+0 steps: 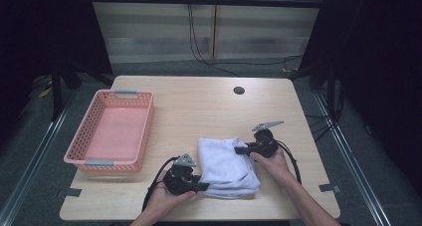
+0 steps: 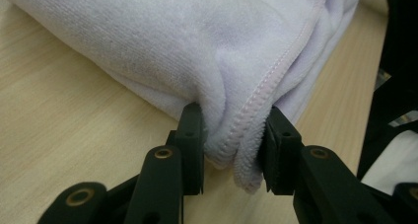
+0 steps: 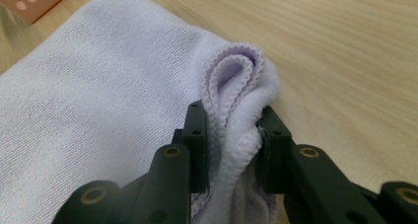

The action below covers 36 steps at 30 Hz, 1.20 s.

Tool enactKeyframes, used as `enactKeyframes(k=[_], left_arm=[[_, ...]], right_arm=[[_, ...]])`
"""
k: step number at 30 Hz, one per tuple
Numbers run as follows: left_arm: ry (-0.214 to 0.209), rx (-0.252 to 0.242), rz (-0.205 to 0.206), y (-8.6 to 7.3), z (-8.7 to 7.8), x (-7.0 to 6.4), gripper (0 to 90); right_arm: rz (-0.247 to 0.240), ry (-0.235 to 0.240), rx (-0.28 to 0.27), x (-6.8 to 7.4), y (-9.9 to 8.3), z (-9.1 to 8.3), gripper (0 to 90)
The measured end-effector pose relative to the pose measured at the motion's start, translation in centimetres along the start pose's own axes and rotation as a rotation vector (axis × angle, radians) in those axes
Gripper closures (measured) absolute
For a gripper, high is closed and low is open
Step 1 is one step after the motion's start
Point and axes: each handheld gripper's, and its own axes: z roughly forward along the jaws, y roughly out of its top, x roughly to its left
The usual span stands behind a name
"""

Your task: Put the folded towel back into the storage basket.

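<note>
A folded white towel [image 1: 226,165] lies on the wooden table [image 1: 199,106], right of centre near the front. My left gripper [image 1: 201,187] is shut on the towel's near left corner; in the left gripper view its jaws pinch the bunched, stitched hem [image 2: 231,145]. My right gripper [image 1: 239,150] is shut on the far right corner, where the right gripper view has the folded layers [image 3: 234,120] squeezed between the black jaws. The towel rests on the tabletop between both grippers.
A pink perforated basket [image 1: 144,131] with nothing in it stands at the table's left side. A round cable hole [image 1: 239,90] sits near the far edge. Cables trail from both grippers toward the front edge.
</note>
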Motion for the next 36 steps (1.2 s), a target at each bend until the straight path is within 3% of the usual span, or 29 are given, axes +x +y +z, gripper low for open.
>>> enactKeyframes(k=[1,3,11,16,26,36], left_arm=[[0.019,-0.005,0.003,0.1,0.0,-0.1,66.2],[-0.001,-0.007,0.014,0.2,-0.1,-0.1,66.4],[0.001,-0.024,0.026,0.7,-0.7,-0.4,66.8],[-0.005,-0.054,0.008,1.1,-1.4,-0.3,66.9],[-0.008,-0.083,0.038,2.3,-2.6,-0.9,67.0],[0.001,-0.108,0.066,4.5,-4.3,-1.2,67.4]], right_arm=[[-0.001,-0.002,-0.001,0.0,0.1,-0.1,71.3],[-0.003,-0.004,-0.01,0.1,0.3,-0.2,71.4],[-0.009,-0.018,-0.035,0.6,0.6,-0.9,71.5],[-0.016,-0.007,-0.045,0.6,1.2,-1.7,71.8],[-0.008,0.016,-0.068,0.6,2.2,-2.9,71.9],[-0.019,0.018,-0.107,0.8,4.3,-4.7,72.0]])
